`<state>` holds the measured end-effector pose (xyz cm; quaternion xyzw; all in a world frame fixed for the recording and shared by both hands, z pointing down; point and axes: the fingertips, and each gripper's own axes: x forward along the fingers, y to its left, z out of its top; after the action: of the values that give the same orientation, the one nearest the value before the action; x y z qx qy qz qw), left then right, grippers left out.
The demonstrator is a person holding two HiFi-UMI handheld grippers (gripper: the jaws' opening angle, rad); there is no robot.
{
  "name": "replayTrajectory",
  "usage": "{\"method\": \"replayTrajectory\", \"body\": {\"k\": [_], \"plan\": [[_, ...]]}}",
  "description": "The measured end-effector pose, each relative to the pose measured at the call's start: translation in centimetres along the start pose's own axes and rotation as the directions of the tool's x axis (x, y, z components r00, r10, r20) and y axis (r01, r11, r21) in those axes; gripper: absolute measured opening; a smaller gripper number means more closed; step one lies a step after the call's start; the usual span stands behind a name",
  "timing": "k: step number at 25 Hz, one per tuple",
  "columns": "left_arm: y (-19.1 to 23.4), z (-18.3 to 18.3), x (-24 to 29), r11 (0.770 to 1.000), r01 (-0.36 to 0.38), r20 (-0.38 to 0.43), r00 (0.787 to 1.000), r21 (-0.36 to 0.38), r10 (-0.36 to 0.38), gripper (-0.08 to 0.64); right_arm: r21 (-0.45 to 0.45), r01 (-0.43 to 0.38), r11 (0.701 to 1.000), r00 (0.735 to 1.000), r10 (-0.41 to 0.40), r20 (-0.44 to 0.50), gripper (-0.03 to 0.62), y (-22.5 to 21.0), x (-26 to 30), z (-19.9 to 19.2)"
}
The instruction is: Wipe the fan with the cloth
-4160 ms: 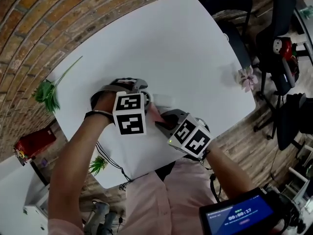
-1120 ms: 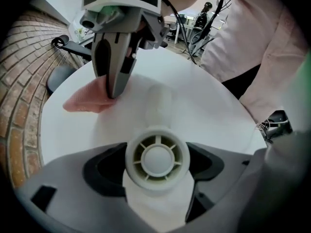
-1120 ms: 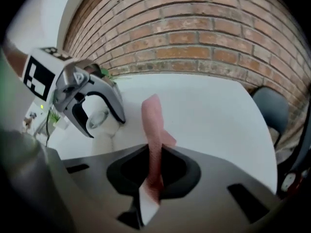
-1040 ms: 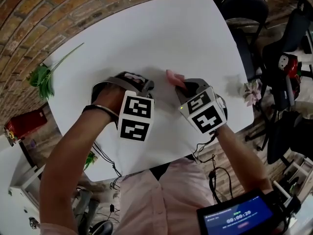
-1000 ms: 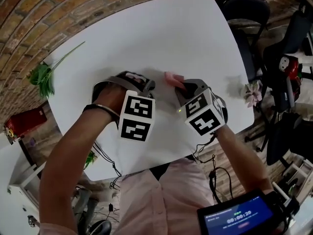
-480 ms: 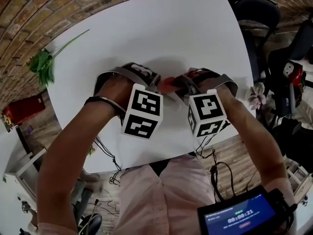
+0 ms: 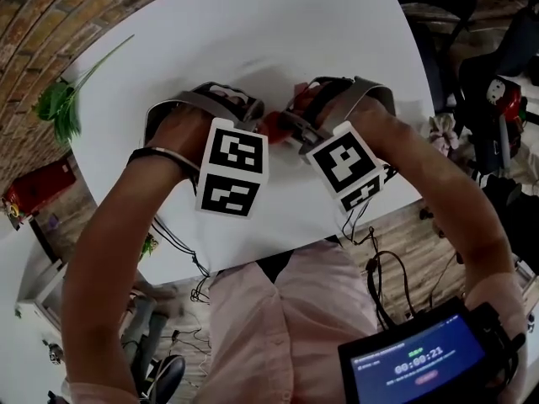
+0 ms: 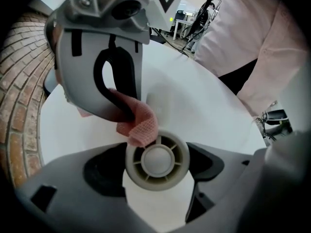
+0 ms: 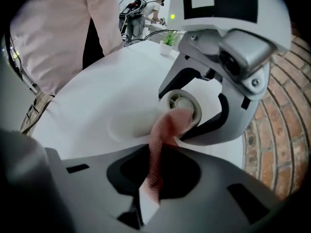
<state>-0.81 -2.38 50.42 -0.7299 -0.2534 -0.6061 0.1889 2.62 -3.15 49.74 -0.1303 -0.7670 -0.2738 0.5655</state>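
Left gripper view, left claw [image 8: 158, 170] clamping fan [image 8: 157, 159], right claw [image 9: 149, 191] holding cloth [image 9: 166, 126]

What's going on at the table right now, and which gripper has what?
A person is working over the white table with both grippers brought close together. The left gripper is shut on the small round fan, gripping it by its sides. The right gripper is shut on the pink cloth, whose free end lies against the fan's rim. The wipe looks under way, with the cloth touching one spot on the rim.
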Motion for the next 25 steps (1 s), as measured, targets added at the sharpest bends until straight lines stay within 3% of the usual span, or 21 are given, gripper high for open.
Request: {"method": "replayTrajectory", "body": {"k": [7, 25], "plan": [[0.2, -0.3, 0.0, 0.999, -0.015, 0.003, 1.0, -0.03, 0.015, 0.379, -0.036, -0.005, 0.999, 1.0, 0.005, -0.003, 0.032, 0.8, -0.1, 0.4], [0.3, -0.7, -0.3, 0.992, -0.063, 0.009, 0.998, -0.111, 0.064, 0.379, 0.088, -0.014, 0.996, 0.997, 0.021, -0.071, 0.034, 3.9, -1.3, -0.8]]}}
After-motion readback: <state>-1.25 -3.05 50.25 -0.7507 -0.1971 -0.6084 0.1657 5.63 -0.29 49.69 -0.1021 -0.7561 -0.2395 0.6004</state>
